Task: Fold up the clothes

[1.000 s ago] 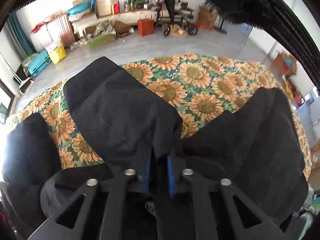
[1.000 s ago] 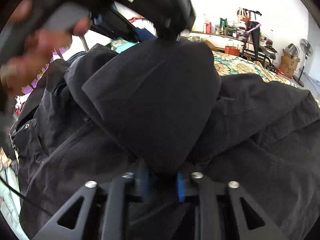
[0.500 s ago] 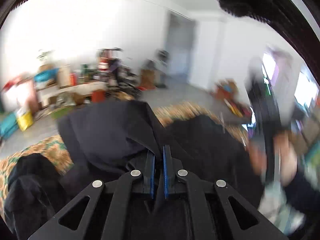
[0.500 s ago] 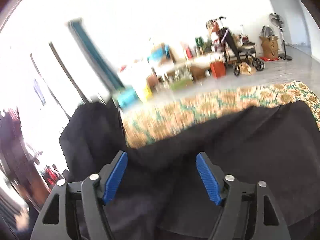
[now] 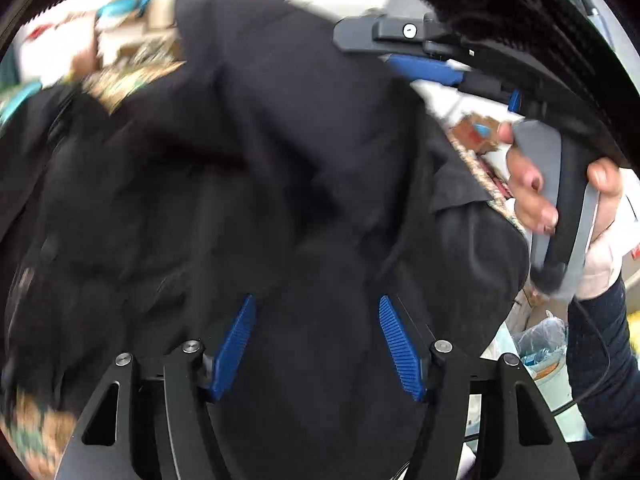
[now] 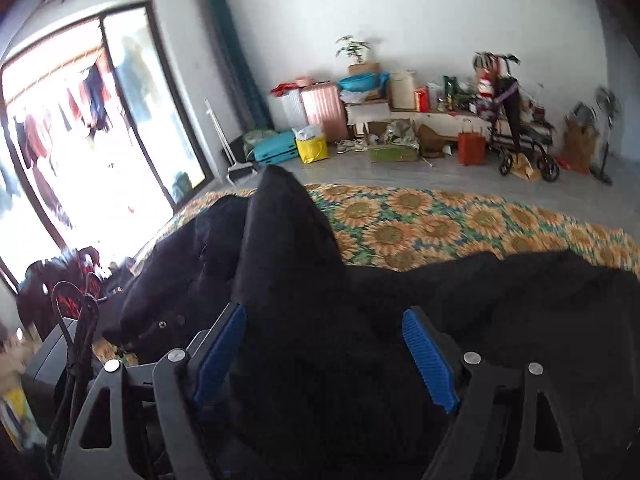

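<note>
Cloth fills most of the left wrist view: a black jacket point(image 5: 248, 168) lies heaped on a sunflower-print bedspread point(image 5: 132, 76), which peeks out at ten o'clock, blurred. The left gripper point(image 5: 316, 340) has its jaws released, blue pads point(image 5: 234, 344) spread wide with jacket fabric lying loose between them, not pinched. At two to three o'clock a hand point(image 5: 560, 184) wraps the grey handle of the right gripper point(image 5: 432, 68), seen from outside near one o'clock; a dark sleeve point(image 5: 600, 352) runs down at four o'clock. In the right wrist view, a glass door point(image 6: 80, 152) shines at nine o'clock, the jacket point(image 6: 288, 248) rises in a peak at centre, and the bedspread point(image 6: 440, 228) stretches toward three o'clock. The right gripper point(image 6: 320, 356) also has its jaws released, pads point(image 6: 426, 360) apart over the fabric. Suitcases, bags and a potted plant point(image 6: 354, 50) line the wall at twelve o'clock, with a black walker point(image 6: 520, 128) at two o'clock.
</note>
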Demonstrator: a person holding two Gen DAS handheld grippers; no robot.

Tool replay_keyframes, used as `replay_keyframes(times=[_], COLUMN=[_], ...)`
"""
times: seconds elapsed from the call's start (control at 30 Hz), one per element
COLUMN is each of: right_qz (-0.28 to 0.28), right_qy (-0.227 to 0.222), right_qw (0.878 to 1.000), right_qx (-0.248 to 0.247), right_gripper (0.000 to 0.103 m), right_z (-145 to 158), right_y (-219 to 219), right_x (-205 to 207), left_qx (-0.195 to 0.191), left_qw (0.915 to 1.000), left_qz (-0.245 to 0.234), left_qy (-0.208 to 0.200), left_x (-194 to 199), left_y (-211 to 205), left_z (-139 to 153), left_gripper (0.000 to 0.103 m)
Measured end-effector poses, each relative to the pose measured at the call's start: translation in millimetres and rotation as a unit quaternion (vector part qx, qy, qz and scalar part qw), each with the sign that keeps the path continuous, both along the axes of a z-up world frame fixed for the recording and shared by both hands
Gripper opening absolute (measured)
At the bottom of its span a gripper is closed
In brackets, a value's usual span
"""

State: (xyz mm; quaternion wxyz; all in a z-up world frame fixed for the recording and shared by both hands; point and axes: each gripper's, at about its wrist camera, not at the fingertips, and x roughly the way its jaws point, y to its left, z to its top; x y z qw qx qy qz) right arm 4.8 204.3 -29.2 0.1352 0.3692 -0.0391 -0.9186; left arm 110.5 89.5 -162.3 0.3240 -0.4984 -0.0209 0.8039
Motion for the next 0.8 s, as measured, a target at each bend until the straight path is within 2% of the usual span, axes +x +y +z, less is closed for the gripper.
replay_keyframes(times=[0.07, 0.1, 0.13, 0.17, 0.3, 0.37, 0.43, 0.47, 0.5, 0.53, 0.57, 0.6, 0.63, 0.7, 0.73, 0.77, 0.8], right_qz=[-0.003, -0.004, -0.006, -0.007, -0.015, -0.037, -0.092, -0.127, -0.162, -0.197, -0.216, -0.217, -0.214, -0.197, -0.181, -0.169, -0.161], right_qy=[0.000, 0.000, -0.001, -0.001, 0.005, 0.025, 0.017, 0.002, -0.020, -0.050, -0.088, -0.121, -0.156, -0.220, -0.236, -0.237, -0.220], right_qw=[1.000, 1.000, 1.000, 1.000, 0.999, 0.997, 0.992, 0.989, 0.983, 0.975, 0.968, 0.965, 0.961, 0.954, 0.954, 0.956, 0.962], right_qx=[-0.005, -0.008, -0.011, -0.013, -0.029, -0.064, -0.079, -0.082, -0.084, -0.088, -0.090, -0.086, -0.076, -0.046, -0.037, -0.030, -0.027], right_gripper=[0.081, 0.064, 0.007, 0.004, 0.002, 0.002, 0.005, 0.006, 0.013, 0.019, 0.019, 0.027, 0.045, 0.046, 0.046, 0.046, 0.046], right_z=[-0.3, -0.4, -0.6, -0.7, 2.5, 11.7, 5.7, -3.0, -16.1, -35.2, -58.3, -76.5, -94.4, -124.2, -130.3, -129.2, -118.6], right_y=[-4.6, -6.9, -9.2, -11.5, -18.1, 1.1, 31.7, 46.1, 57.7, 68.5, 73.8, 73.0, 69.7, 55.9, 48.9, 44.4, 43.2], right_x=[4.0, 6.0, 8.0, 10.0, 25.4, 70.7, 116.8, 136.3, 151.5, 168.8, 184.6, 194.7, 204.5, 222.9, 231.3, 237.5, 240.7], left_qx=[-0.002, -0.001, 0.001, 0.003, 0.022, 0.040, 0.049, 0.050, 0.050, 0.047, 0.041, 0.033, 0.023, 0.008, 0.007, 0.013, 0.022], left_qw=[0.9993, 0.9986, 0.9980, 0.9972, 0.9941, 0.9925, 0.9914, 0.9911, 0.9909, 0.9911, 0.9917, 0.9924, 0.9928, 0.9934, 0.9936, 0.9936, 0.9931], left_qz=[0.037, 0.052, 0.063, 0.074, 0.106, 0.115, 0.121, 0.123, 0.125, 0.124, 0.121, 0.118, 0.116, 0.111, 0.106, 0.102, 0.101], left_qy=[-0.007, -0.009, -0.010, -0.010, 0.001, 0.002, -0.003, -0.006, -0.010, -0.012, -0.013, -0.014, -0.017, -0.028, -0.037, -0.047, -0.055], left_x=[3.2, 4.8, 6.8, 8.6, 14.1, 8.4, -1.2, -8.3, -16.1, -24.5, -32.8, -40.9, -47.5, -56.8, -61.1, -65.6, -69.2], left_y=[-23.1, -33.5, -42.1, -52.0, -89.2, -98.4, -95.4, -90.1, -83.6, -75.2, -64.4, -52.8, -40.6, -17.8, -8.3, 1.2, 7.9], left_z=[1.5, 4.0, 6.8, 9.4, 22.3, 29.1, 33.6, 35.2, 36.6, 38.6, 39.9, 40.7, 40.3, 39.4, 37.0, 34.3, 33.1], left_gripper=[0.065, 0.065, 0.065, 0.065, 0.065, 0.065, 0.065, 0.065, 0.065, 0.065, 0.065, 0.065, 0.065, 0.065, 0.065, 0.065, 0.065])
